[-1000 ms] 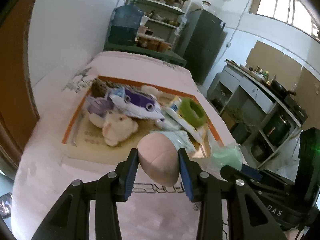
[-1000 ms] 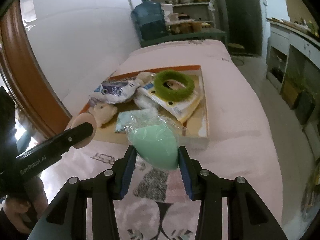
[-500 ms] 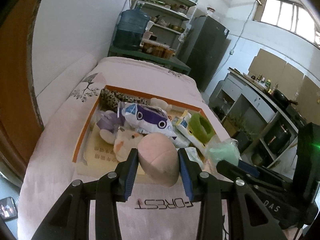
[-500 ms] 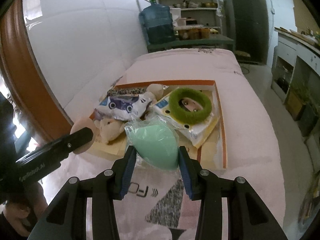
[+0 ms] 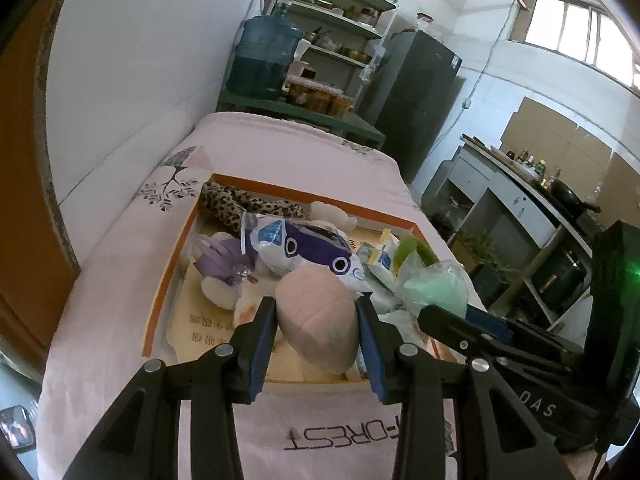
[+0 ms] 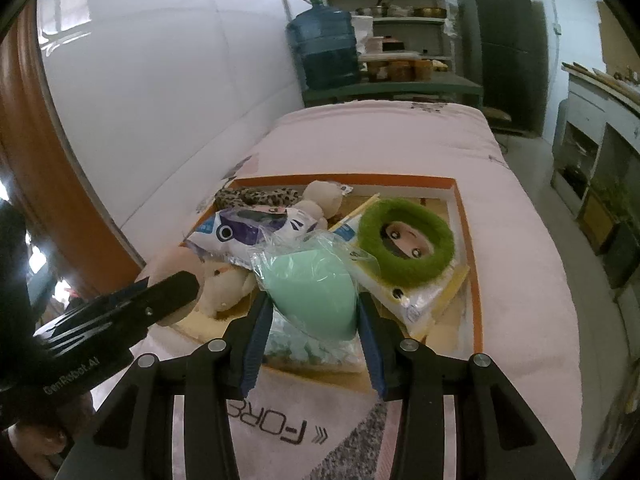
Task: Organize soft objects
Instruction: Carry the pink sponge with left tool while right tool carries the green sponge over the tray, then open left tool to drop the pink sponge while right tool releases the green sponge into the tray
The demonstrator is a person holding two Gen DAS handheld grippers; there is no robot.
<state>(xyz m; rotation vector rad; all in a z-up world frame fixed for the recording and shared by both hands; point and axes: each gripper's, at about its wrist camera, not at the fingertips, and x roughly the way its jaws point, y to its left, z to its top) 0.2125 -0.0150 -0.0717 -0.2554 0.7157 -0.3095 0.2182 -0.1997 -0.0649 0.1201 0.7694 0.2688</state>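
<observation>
My left gripper [image 5: 316, 312] is shut on a pink egg-shaped sponge [image 5: 318, 318], held over the near edge of the orange-rimmed box [image 5: 312, 188]. My right gripper [image 6: 316, 304] is shut on a mint-green sponge in a clear bag [image 6: 310, 288], also above the box's near side. The green sponge [image 5: 434, 286] and the right gripper's body show at the right of the left wrist view. Inside the box lie a purple-and-white plush in a bag [image 6: 252, 228], a green ring toy on a packet [image 6: 406, 236], a leopard-print plush [image 5: 236, 204] and a cream plush [image 6: 224, 288].
The box sits on a pink bedspread [image 6: 520, 248] printed with "FOREST". A white wall [image 6: 160, 80] runs along the left. Beyond the bed stand a blue water jug [image 6: 326, 48], shelves and a dark fridge [image 5: 416, 100]. A hand [image 6: 36, 448] holds the left gripper.
Both grippers have moved forward toward the box with their sponges still gripped; the box and its toys now lie closer beneath them.
</observation>
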